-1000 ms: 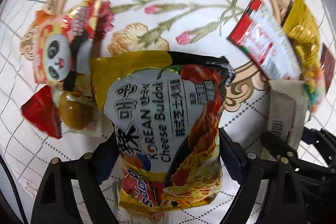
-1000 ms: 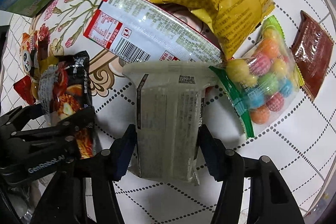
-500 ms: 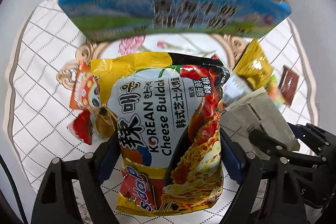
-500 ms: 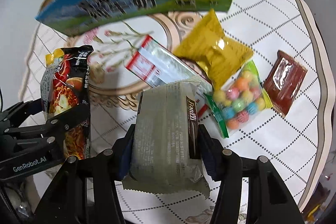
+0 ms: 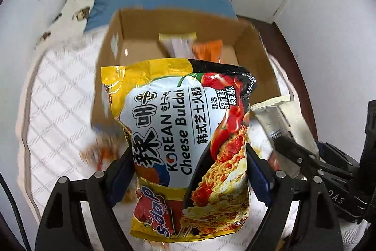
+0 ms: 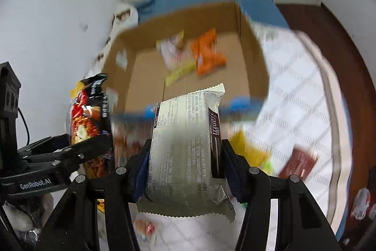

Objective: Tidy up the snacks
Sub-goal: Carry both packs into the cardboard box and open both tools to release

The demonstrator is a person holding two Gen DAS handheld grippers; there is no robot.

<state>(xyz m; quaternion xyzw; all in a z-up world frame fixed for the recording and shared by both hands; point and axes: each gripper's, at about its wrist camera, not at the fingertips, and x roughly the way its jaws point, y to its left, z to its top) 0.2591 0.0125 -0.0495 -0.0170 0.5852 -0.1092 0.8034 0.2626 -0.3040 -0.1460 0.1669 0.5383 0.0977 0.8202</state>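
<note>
Left wrist view: my left gripper (image 5: 189, 177) is clamped on the noodle packet (image 5: 185, 145), blue pads pressed into both of its sides, the packet standing up between the fingers. Straight ahead of the tool sits the open cardboard box (image 5: 110, 67), with a pale packet (image 5: 178, 44) and an orange packet (image 5: 208, 49) lying at its far end. Off to the right of my fingers I see the silver wafer pack (image 5: 285, 119) in the other tool.

Right wrist view: my right gripper (image 6: 185, 167) is squeezing the silver wafer pack (image 6: 185, 149) by its long edges, held upright. The cardboard box (image 6: 253, 48) lies just beyond its top edge, the orange packet (image 6: 208, 53) inside. To the left, the left gripper (image 6: 70, 157) carries the noodle packet (image 6: 90, 114). Right of my fingers, blurred on the checked tablecloth (image 6: 298, 95), lie a yellow bag (image 6: 249, 147) and a brown sachet (image 6: 299, 162).
</note>
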